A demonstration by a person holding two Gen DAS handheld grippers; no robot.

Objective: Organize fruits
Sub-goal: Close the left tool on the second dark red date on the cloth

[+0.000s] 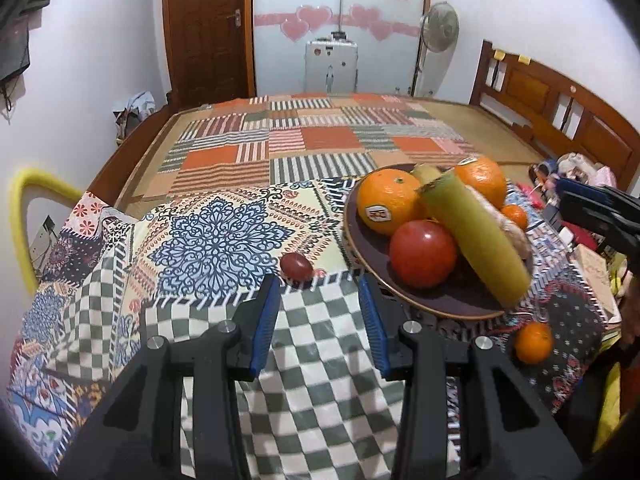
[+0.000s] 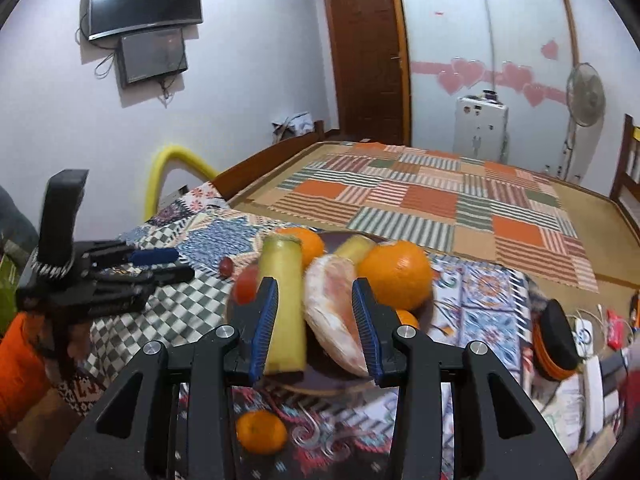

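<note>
Plainly, from the left wrist, the dark plate (image 1: 356, 236) near the tablecloth's right edge carries oranges, a tomato and a green stalk (image 1: 476, 236) hiding a pale piece; the left gripper (image 1: 320, 284) gapes empty. From the right wrist — blurred — the right gripper (image 2: 314, 288) frames the stalk and a peeled pomelo segment (image 2: 332, 312); grip unclear.

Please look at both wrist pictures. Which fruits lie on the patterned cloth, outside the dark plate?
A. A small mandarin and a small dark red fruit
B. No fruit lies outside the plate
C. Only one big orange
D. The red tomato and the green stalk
A: the small mandarin lies on the cloth just off the near rim of the plate, and the small dark red fruit lies to the plate's left.
</note>
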